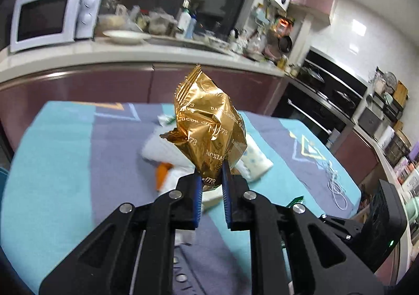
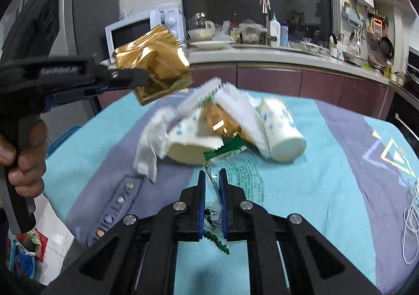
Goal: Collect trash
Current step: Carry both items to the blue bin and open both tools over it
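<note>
**Two wrappers held above the table, both by a thin edge**

The left gripper (image 1: 212, 179) is clamped on the gold wrapper (image 1: 209, 127), held up above the table. The right gripper (image 2: 212, 185) is clamped on a clear wrapper with green edge (image 2: 235, 169), just above the cloth. Each grip is only on a thin foil edge, so a wrapper may slip out. More trash stays on the table: a paper cup (image 2: 281, 132) and tissue (image 2: 152, 143). The blue patterned tablecloth (image 2: 327, 190) covers the table; behind is a crowded kitchen counter (image 1: 104, 54) with a microwave (image 1: 52, 17).
</note>
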